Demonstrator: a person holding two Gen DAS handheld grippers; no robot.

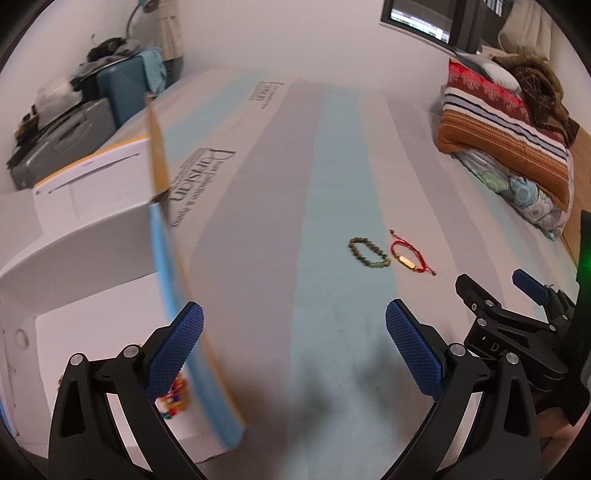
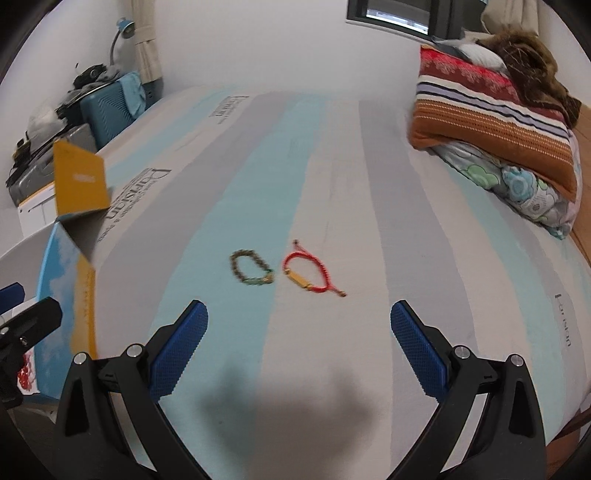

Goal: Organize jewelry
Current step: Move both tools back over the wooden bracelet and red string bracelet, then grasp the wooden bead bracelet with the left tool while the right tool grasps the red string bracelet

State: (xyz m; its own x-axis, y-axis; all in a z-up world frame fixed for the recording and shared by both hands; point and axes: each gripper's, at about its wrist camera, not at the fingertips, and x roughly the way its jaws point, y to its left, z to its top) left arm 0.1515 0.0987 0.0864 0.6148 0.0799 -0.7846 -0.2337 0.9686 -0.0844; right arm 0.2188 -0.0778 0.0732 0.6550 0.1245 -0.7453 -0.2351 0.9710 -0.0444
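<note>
Two bracelets lie side by side on the striped mattress (image 2: 332, 166): a brown beaded bracelet (image 2: 252, 268) (image 1: 369, 252) and a red cord bracelet (image 2: 310, 272) (image 1: 410, 254) with a gold bar. An open cardboard box (image 1: 110, 332) (image 2: 62, 288) with blue and yellow flaps stands at the left, with colourful beads (image 1: 175, 400) inside it. My left gripper (image 1: 295, 350) is open beside the box's wall, nothing between its fingers. My right gripper (image 2: 299, 347) (image 1: 498, 291) is open just short of the bracelets, above the mattress.
Folded blankets and pillows (image 2: 498, 122) are stacked at the far right of the mattress. Suitcases and clutter (image 1: 74, 122) stand beyond the far left edge. A window (image 2: 399, 14) sits in the back wall. A wide stretch of bare mattress surrounds the bracelets.
</note>
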